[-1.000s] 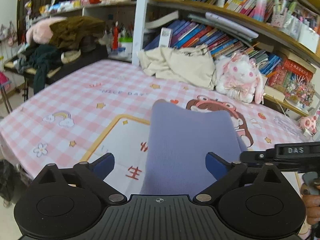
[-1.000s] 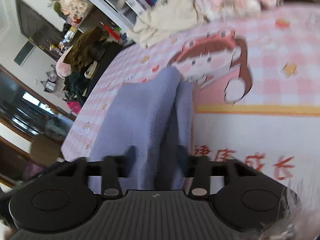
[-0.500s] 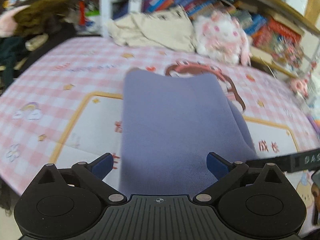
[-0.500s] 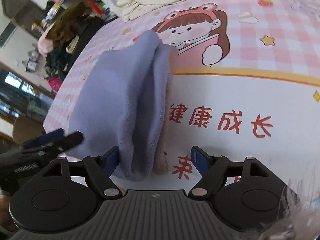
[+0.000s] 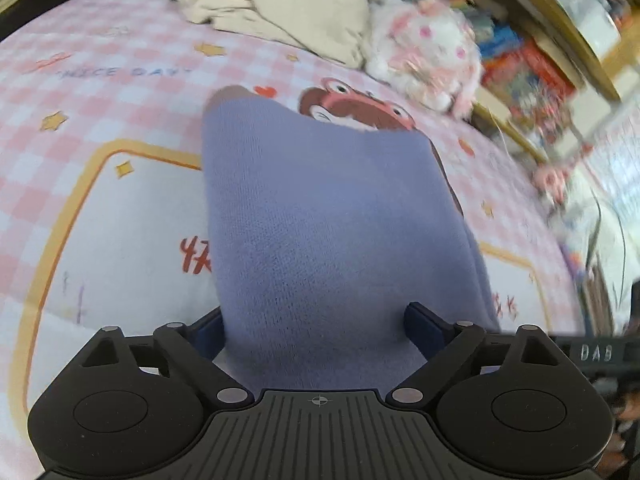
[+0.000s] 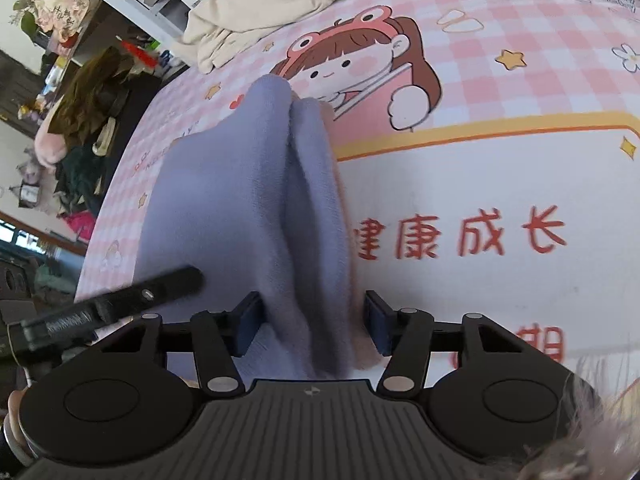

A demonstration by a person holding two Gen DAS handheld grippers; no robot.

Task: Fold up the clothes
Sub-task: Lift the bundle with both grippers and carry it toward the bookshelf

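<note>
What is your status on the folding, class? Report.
Left gripper and right gripper open, straddling folded lavender knit garment. Nothing in the way.

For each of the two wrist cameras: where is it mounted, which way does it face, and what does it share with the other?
Left wrist: on the left gripper, facing over the lilac garment toward the bookshelf; own open fingers show.
Right wrist: on the right gripper, facing along the garment's layered edge; own fingers and the left gripper's finger show.
Shared: garment, cream clothing, pink checked cover.

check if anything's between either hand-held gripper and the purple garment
Nothing visible. The purple garment lies directly between the open fingers of the left hand-held gripper and of the right hand-held gripper.
</note>
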